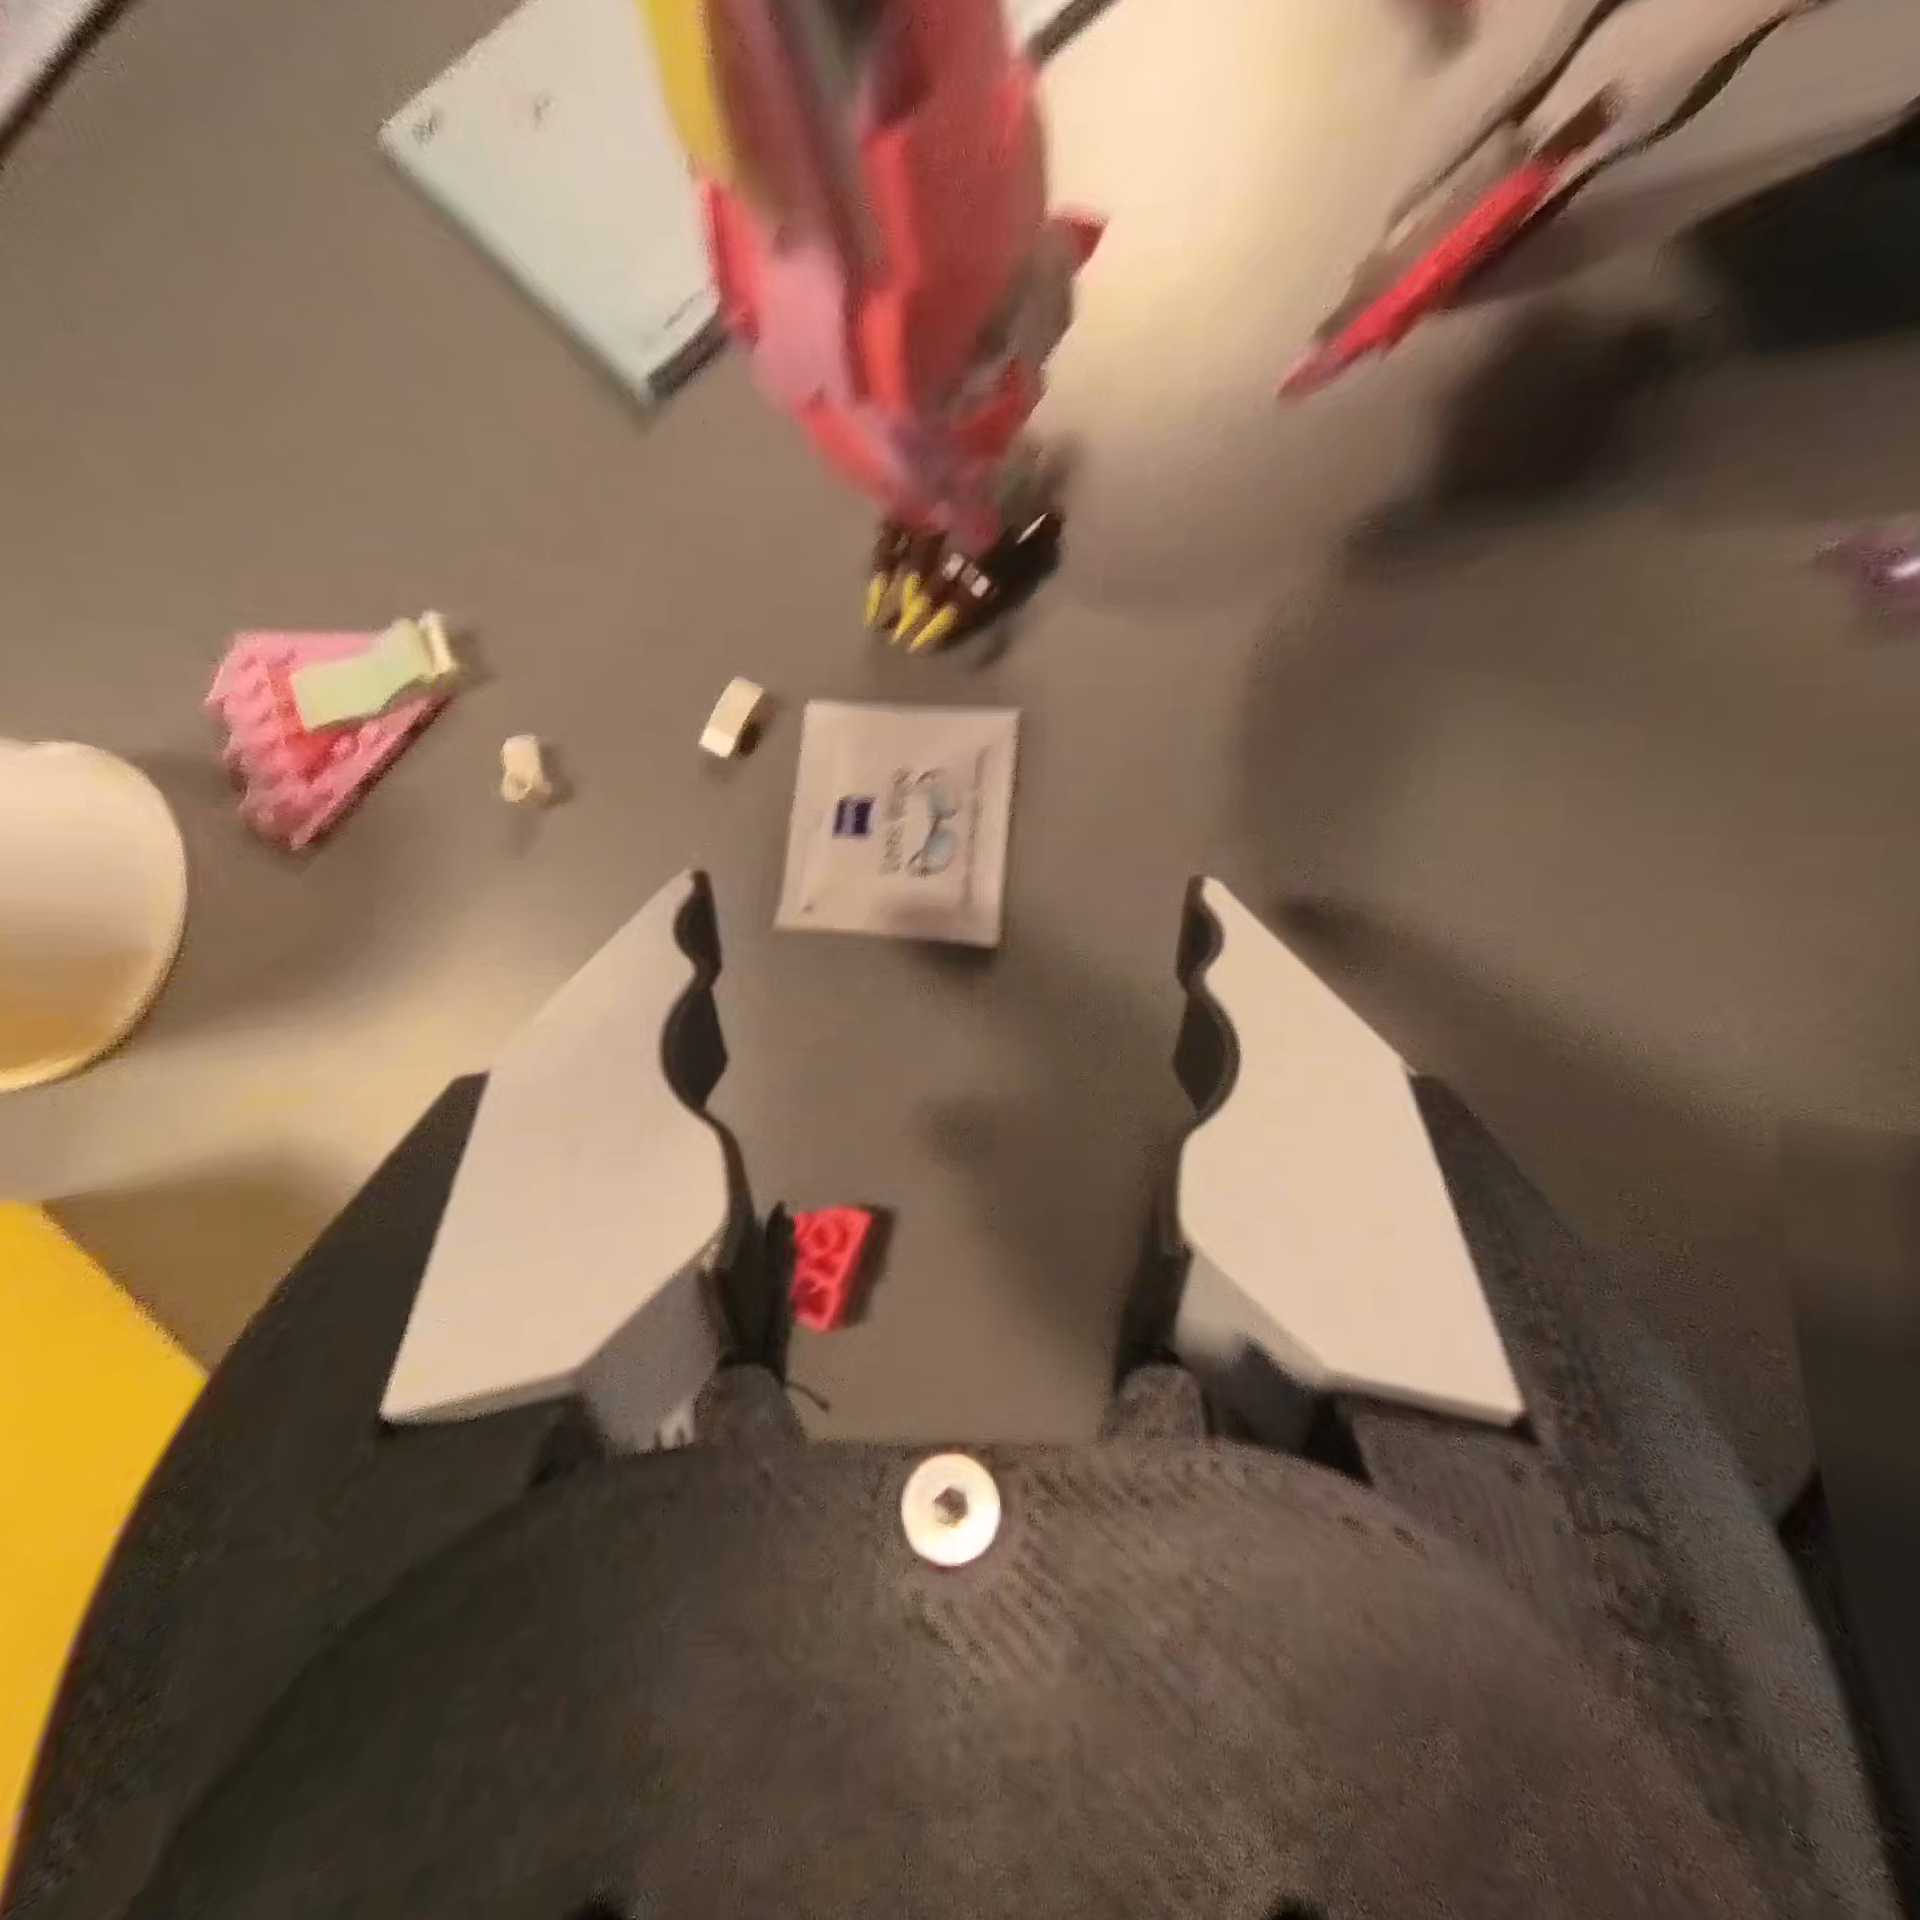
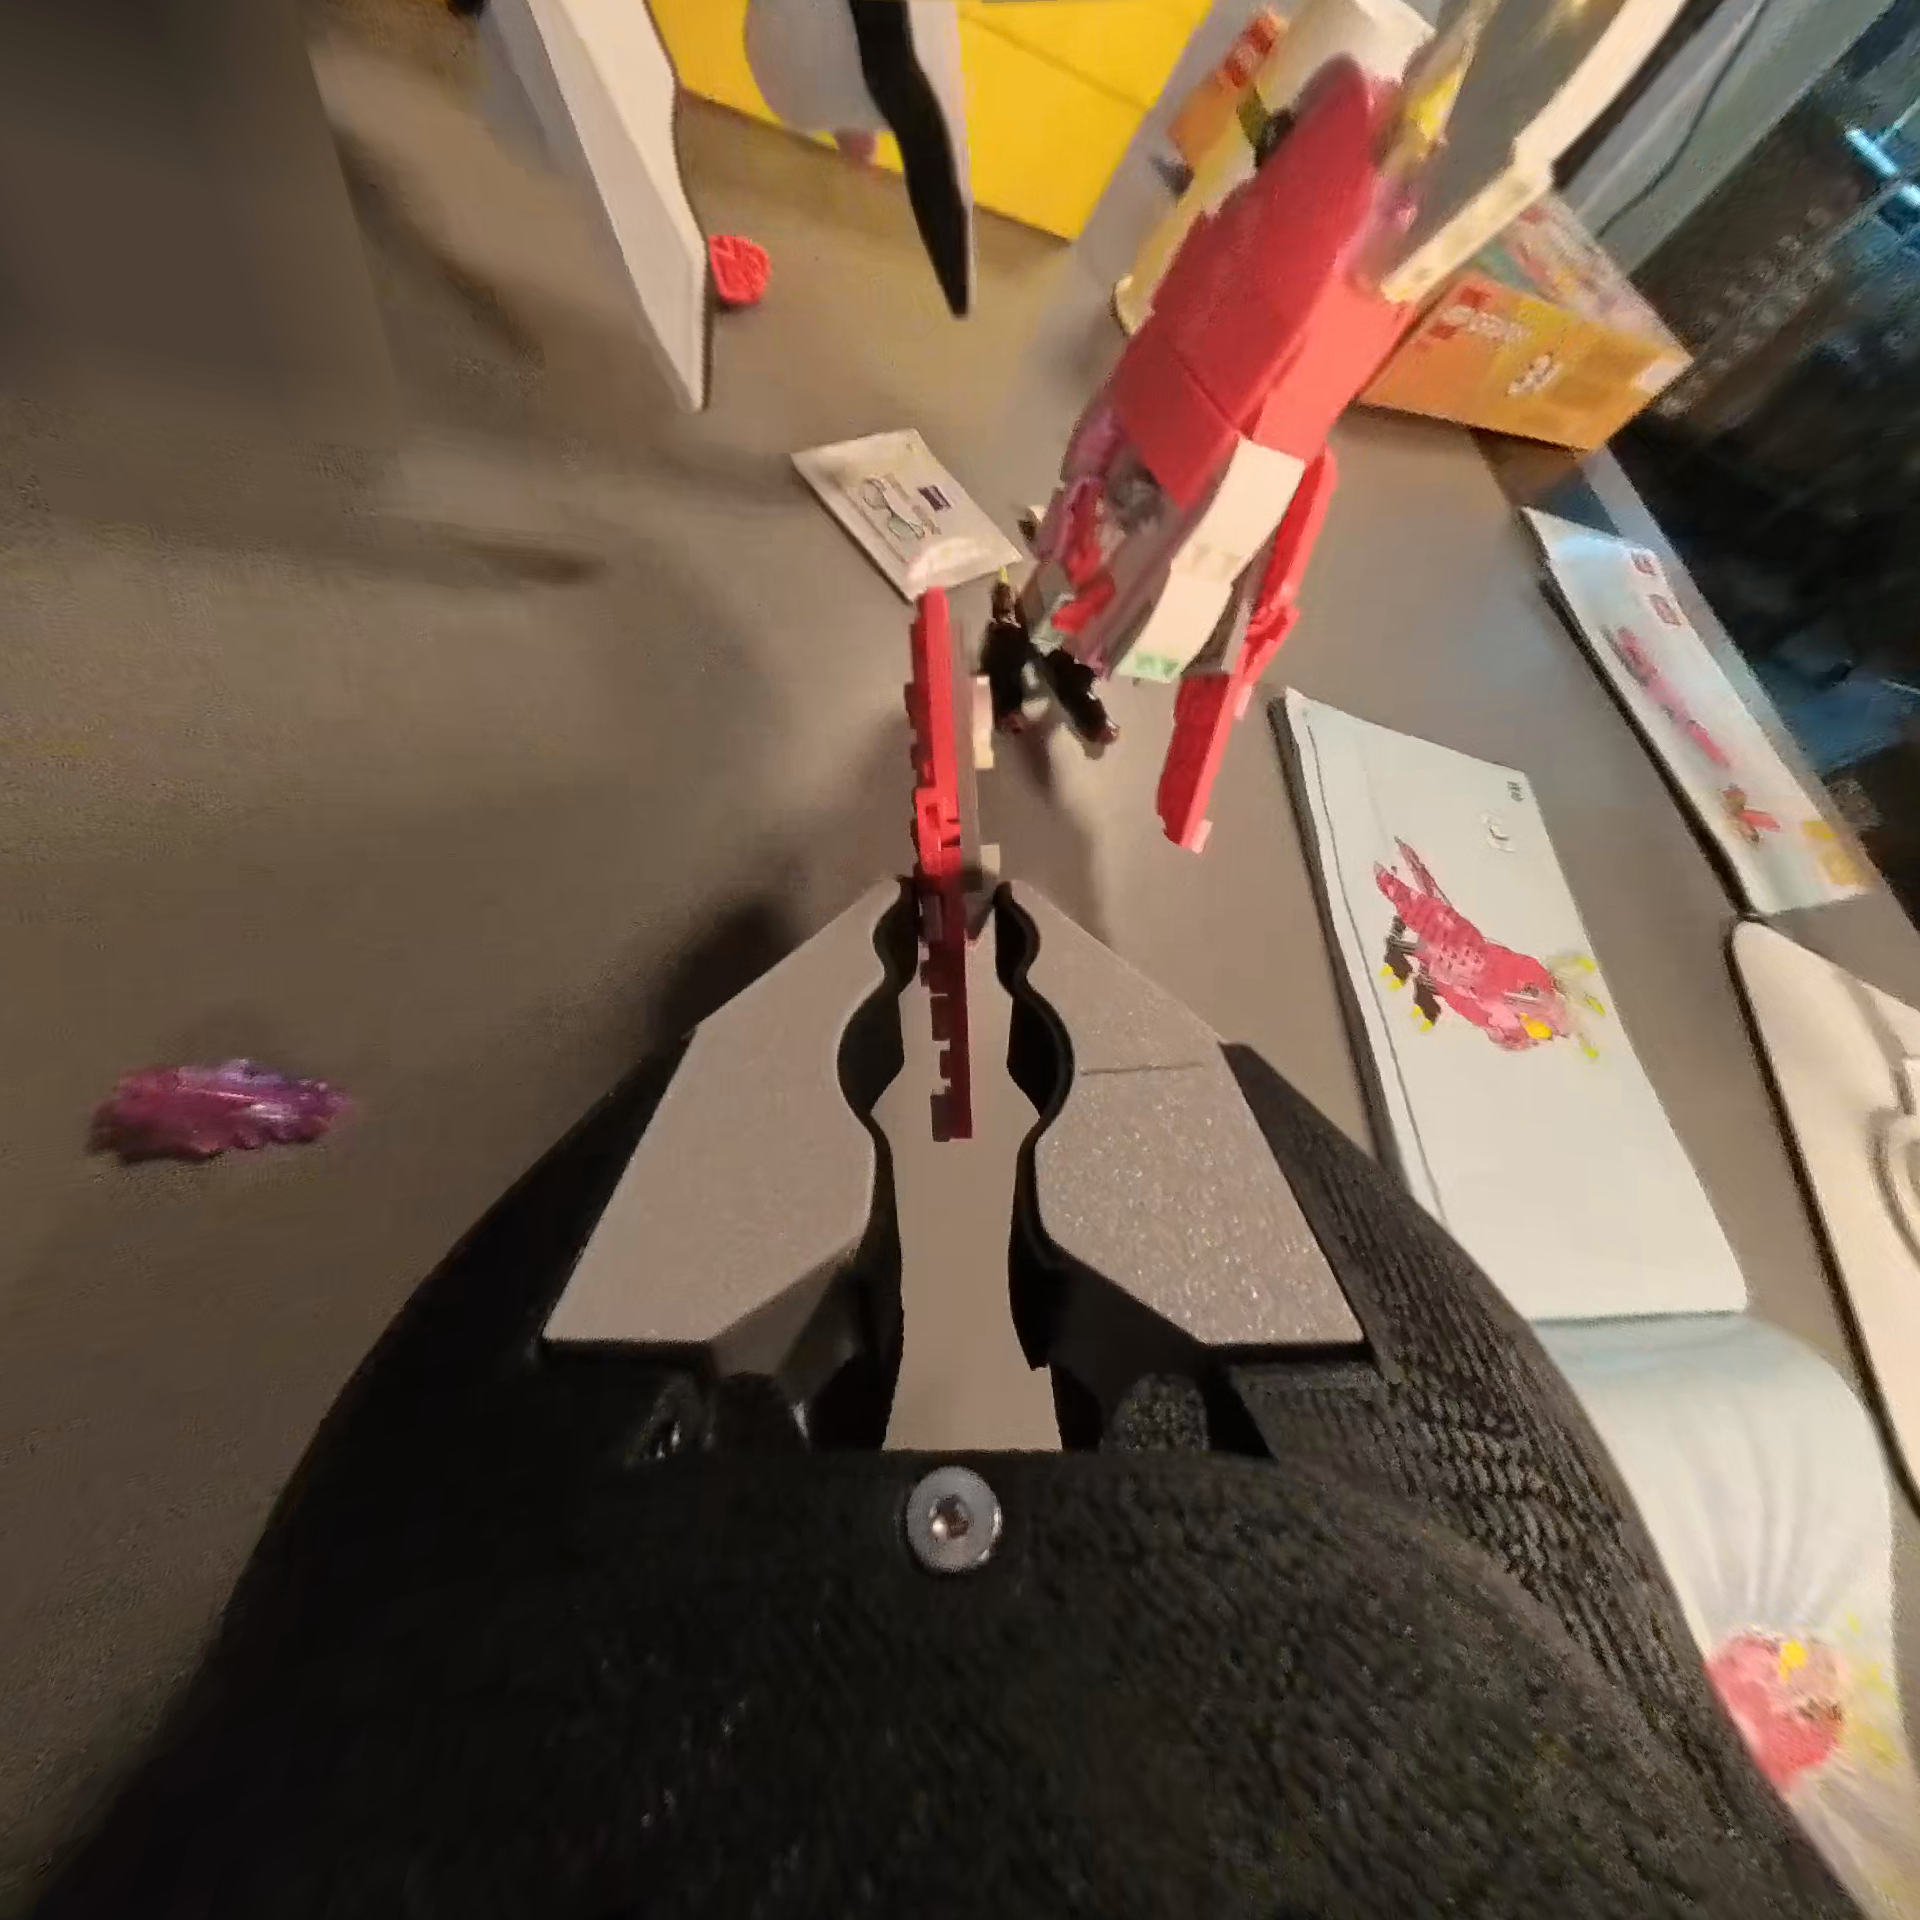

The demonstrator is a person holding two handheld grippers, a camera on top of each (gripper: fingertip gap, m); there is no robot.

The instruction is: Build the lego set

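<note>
Right gripper (image 2: 948, 894) clamps a red brick wing (image 2: 940, 790); left gripper (image 1: 951, 894) hangs wide open over the grey worktop (image 1: 364, 499)

The right fingers are nearly closed, their tips pressing both faces of the flat red wing, which stands on edge and reaches forward past the tips toward the red brick bird (image 2: 1226, 416) standing just beyond, beside an open booklet (image 2: 1507, 1039). The left fingers stand far apart with nothing between them; a white sachet (image 1: 899, 821) lies flat on the worktop just ahead of the tips, a small red brick (image 1: 831, 1262) lies on the worktop low down by the left finger, and the blurred bird (image 1: 894, 312) rises farther ahead, apart from the fingers
</note>
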